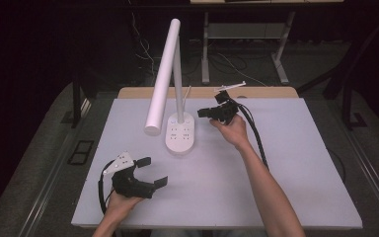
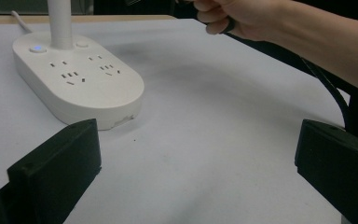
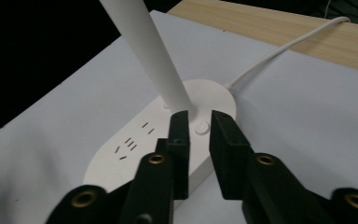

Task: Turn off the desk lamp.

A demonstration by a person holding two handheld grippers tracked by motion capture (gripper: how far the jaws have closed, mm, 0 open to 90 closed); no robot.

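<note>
A white desk lamp stands at the middle of the table on an oval socket base (image 1: pixel 180 134), its long tube head (image 1: pixel 162 79) slanting up and away. The base (image 2: pixel 79 79) carries a blue-lit button (image 2: pixel 37 48) and a plain round button (image 3: pixel 200 128) beside the stem. My right gripper (image 1: pixel 204 112) hovers at the base's far right end; its jaws (image 3: pixel 200 117) are nearly together, empty, just over the plain button. My left gripper (image 1: pixel 150 172) sits near the front left, wide open and empty (image 2: pixel 196 163), facing the base.
The lamp's white cable (image 3: pixel 284 46) runs off the back of the base over the white mat to the wooden table edge (image 3: pixel 279 28). The person's right hand (image 2: pixel 242 18) and forearm cross the right side. A black cable (image 1: pixel 256 138) trails from the right gripper.
</note>
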